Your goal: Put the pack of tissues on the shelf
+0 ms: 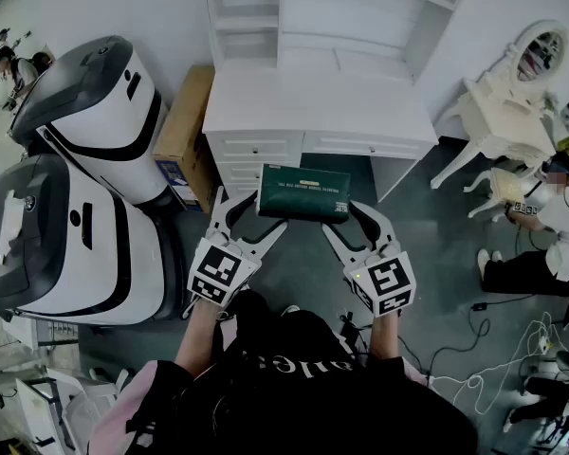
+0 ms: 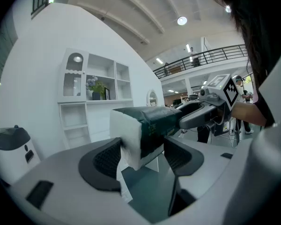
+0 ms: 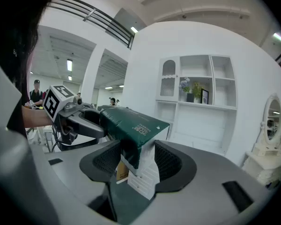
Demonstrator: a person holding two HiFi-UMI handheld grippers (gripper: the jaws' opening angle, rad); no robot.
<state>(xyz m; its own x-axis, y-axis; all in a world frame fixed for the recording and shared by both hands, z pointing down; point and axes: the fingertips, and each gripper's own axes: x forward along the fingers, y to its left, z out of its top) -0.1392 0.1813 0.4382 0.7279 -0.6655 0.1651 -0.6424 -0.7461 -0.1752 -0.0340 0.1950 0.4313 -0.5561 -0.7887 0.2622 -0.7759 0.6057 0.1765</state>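
A dark green pack of tissues (image 1: pixel 303 193) hangs in the air in front of a white desk with a shelf unit (image 1: pixel 313 27), held by both grippers. My left gripper (image 1: pixel 253 211) is shut on its left end, and my right gripper (image 1: pixel 349 218) is shut on its right end. In the left gripper view the pack (image 2: pixel 145 125) sits between the pads of the left gripper (image 2: pixel 141 156), its white end showing, with the right gripper (image 2: pixel 201 114) beyond. In the right gripper view the right gripper (image 3: pixel 138 161) clamps the pack (image 3: pixel 133 125). The shelf (image 3: pixel 201 83) stands some way ahead.
Two large white and black machines (image 1: pixel 76 159) fill the left side. A cardboard box (image 1: pixel 185 131) leans beside the desk. A white dressing table with a mirror (image 1: pixel 512 93) and a seated person (image 1: pixel 550 226) are at the right. Cables (image 1: pixel 493 368) lie on the floor.
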